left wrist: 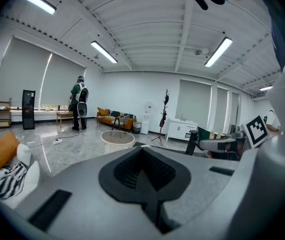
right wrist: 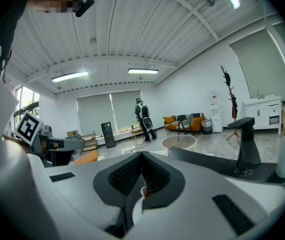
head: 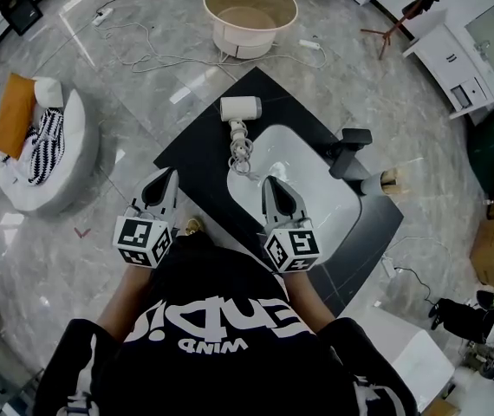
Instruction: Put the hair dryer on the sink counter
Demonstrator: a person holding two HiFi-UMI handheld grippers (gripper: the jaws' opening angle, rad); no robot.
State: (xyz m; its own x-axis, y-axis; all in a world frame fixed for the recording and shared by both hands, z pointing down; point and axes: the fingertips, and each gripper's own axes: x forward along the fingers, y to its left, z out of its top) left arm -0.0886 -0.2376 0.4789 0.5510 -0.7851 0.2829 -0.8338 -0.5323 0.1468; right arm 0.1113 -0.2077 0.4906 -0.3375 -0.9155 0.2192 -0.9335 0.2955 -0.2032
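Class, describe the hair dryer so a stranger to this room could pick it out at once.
Find the black counter with the white sink set in it. At its far corner, beyond the sink, lies the hair dryer. Unlike the black faucet nearby, it is a short white barrel, with a coiled cord running toward the sink.

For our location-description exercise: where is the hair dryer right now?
In the head view, the white hair dryer lies on the black sink counter at the white basin's far edge, left of the faucet, its cord trailing into the basin.
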